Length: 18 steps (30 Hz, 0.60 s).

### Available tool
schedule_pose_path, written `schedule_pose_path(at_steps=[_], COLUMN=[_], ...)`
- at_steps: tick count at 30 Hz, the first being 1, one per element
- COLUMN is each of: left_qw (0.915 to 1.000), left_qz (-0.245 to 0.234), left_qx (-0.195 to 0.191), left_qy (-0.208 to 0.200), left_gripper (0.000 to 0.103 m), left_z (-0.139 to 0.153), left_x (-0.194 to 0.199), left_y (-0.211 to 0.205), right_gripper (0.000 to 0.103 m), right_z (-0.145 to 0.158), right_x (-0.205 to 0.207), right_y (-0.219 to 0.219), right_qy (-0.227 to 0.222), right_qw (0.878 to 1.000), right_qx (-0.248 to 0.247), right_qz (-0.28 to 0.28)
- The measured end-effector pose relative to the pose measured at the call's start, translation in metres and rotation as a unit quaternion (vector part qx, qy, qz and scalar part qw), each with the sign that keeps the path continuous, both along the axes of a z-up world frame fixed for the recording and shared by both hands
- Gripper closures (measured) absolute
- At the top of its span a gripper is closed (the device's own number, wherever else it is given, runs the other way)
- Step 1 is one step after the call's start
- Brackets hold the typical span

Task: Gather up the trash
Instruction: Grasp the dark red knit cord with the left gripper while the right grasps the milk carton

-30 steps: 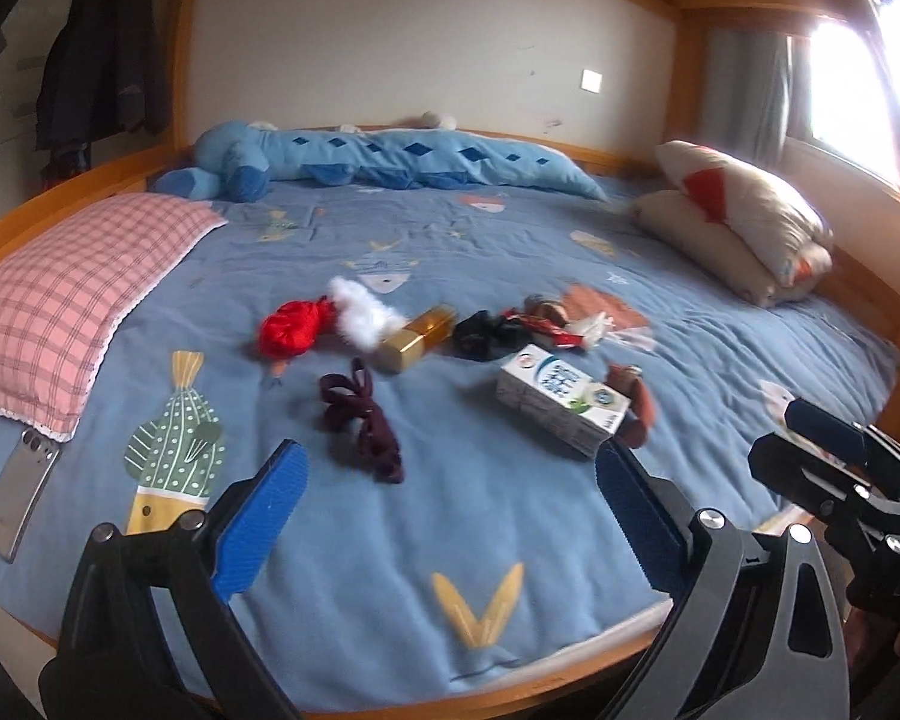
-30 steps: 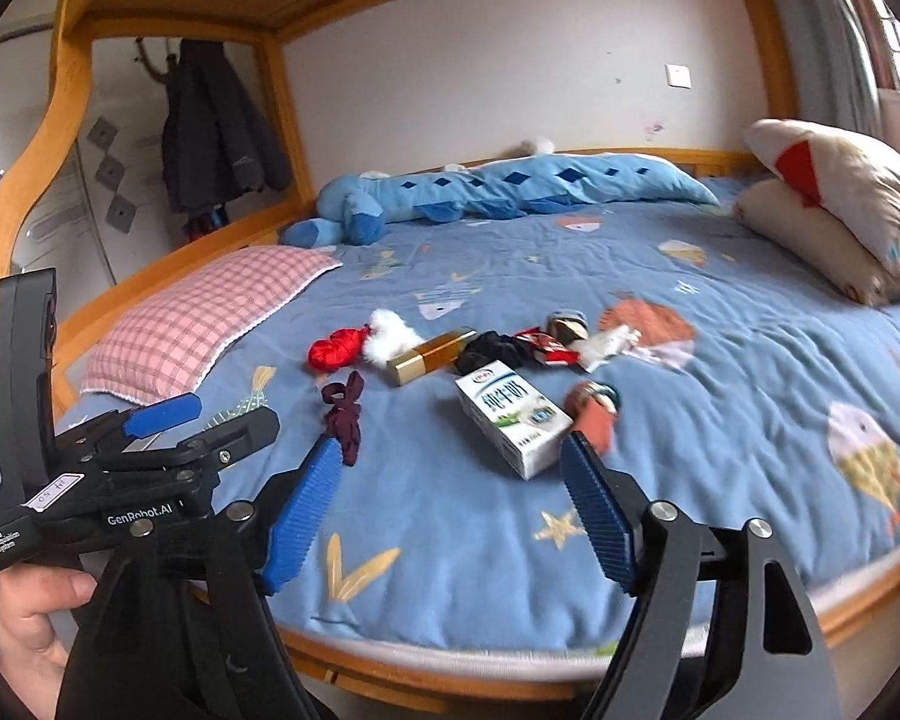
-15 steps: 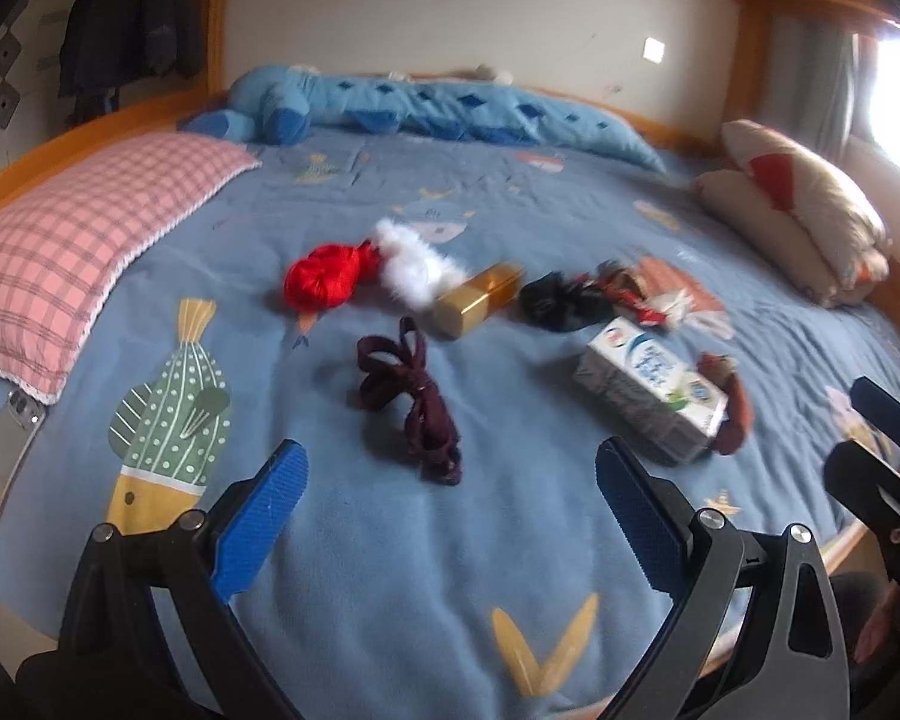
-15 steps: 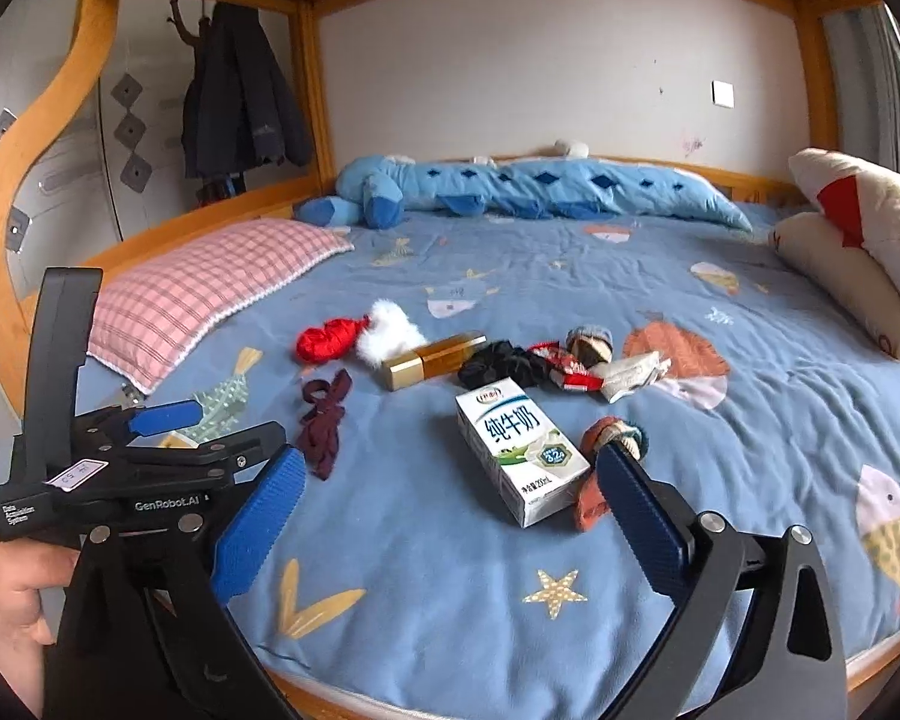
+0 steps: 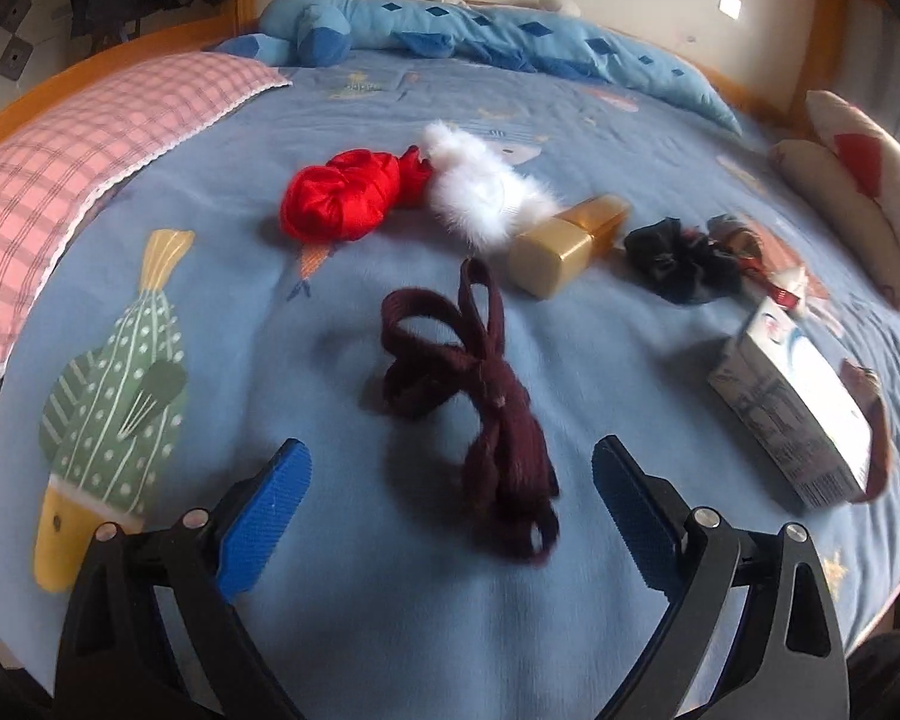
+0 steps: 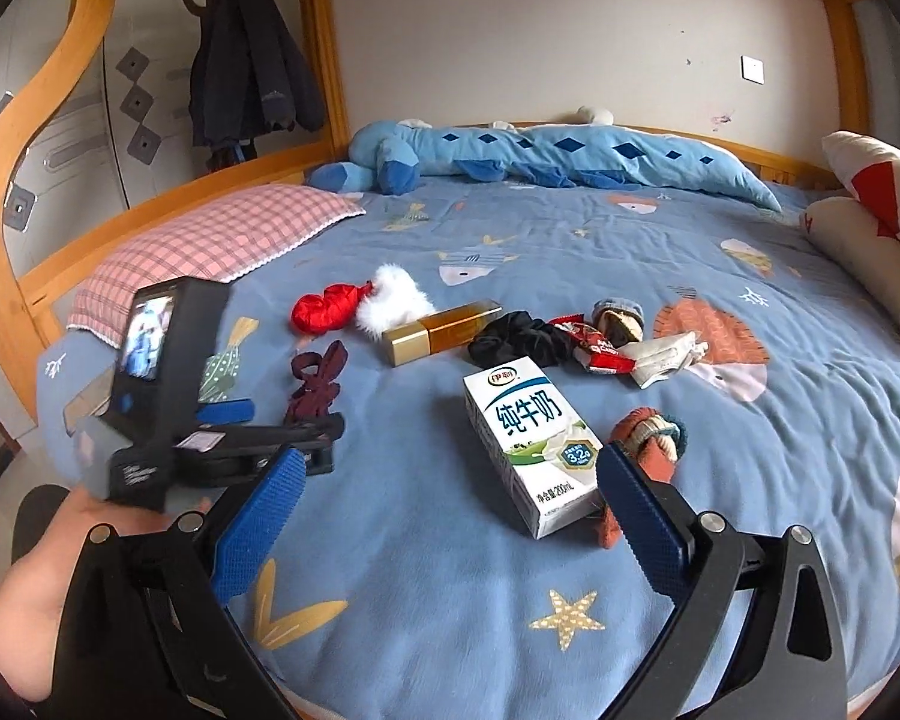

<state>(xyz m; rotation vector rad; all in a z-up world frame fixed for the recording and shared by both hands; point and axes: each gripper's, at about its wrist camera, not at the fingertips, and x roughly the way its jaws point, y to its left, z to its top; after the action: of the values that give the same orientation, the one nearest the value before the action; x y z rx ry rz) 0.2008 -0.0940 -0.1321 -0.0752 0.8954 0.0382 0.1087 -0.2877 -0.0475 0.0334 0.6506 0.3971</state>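
**Both grippers wide open over a bed strewn with clutter**

The left gripper (image 5: 450, 492) hangs over the blue bedspread (image 5: 390, 630) with its jaws spread wide and nothing between the pads. The lower end of a dark maroon ribbon (image 5: 486, 408) lies on the cover between the two blue fingers without touching either. From the ribbon, a red cloth bundle (image 5: 342, 201) sits at 11 o'clock, a white fluffy piece (image 5: 486, 192) at 12 and a gold box (image 5: 564, 243) at 1 — the fluffy piece touches both neighbours. A black scrunchie (image 5: 678, 261) lies further out at 2 o'clock.

The right gripper (image 6: 444, 492) has just been opening and now stands fully spread, empty. A milk carton (image 6: 531, 441) lies flat on the bedspread just ahead of the fingers, its near end between the tips and close to the right finger. An orange sock (image 6: 648, 450) lies against the carton at its 3 o'clock side. At 12 to 1 o'clock from the carton sit a red snack wrapper (image 6: 594, 345) and a crumpled white paper (image 6: 666, 357), touching each other. A pink checked pillow (image 6: 210, 246) lies at 10 o'clock, and a blue plush toy (image 6: 540, 159) runs along the far edge at 12.
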Motion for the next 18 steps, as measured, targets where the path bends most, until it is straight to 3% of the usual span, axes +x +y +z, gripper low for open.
schedule_pose_path(at_steps=[3,7,11,13,18], left_qw=[0.9999,0.9989,0.9981,0.9966,0.9922], left_qz=[-0.013,-0.042,-0.06,-0.07,-0.093], left_qx=[0.004,0.021,-0.01,-0.043,-0.082], left_qy=[0.006,-0.003,-0.008,-0.01,-0.015], left_gripper=[0.027,0.078,0.085,0.085,0.085], left_z=[-0.006,-0.007,-0.004,-0.002,0.004], left_x=[0.011,0.014,0.008,0.004,-0.007], left_y=[-0.003,-0.009,-0.005,-0.002,-0.001], right_gripper=[0.009,0.009,0.009,0.009,0.012], right_z=[-0.001,-0.004,-0.008,-0.009,-0.016], right_x=[0.005,0.015,0.033,0.046,0.073], right_y=[-0.001,-0.001,-0.005,-0.008,-0.006], right_qy=[0.007,0.024,0.043,0.057,0.09], right_qw=[1.0,0.999,0.998,0.997,0.994], right_qx=[0.001,0.007,0.01,0.02,0.008], right_qz=[0.003,0.022,0.035,0.042,0.059])
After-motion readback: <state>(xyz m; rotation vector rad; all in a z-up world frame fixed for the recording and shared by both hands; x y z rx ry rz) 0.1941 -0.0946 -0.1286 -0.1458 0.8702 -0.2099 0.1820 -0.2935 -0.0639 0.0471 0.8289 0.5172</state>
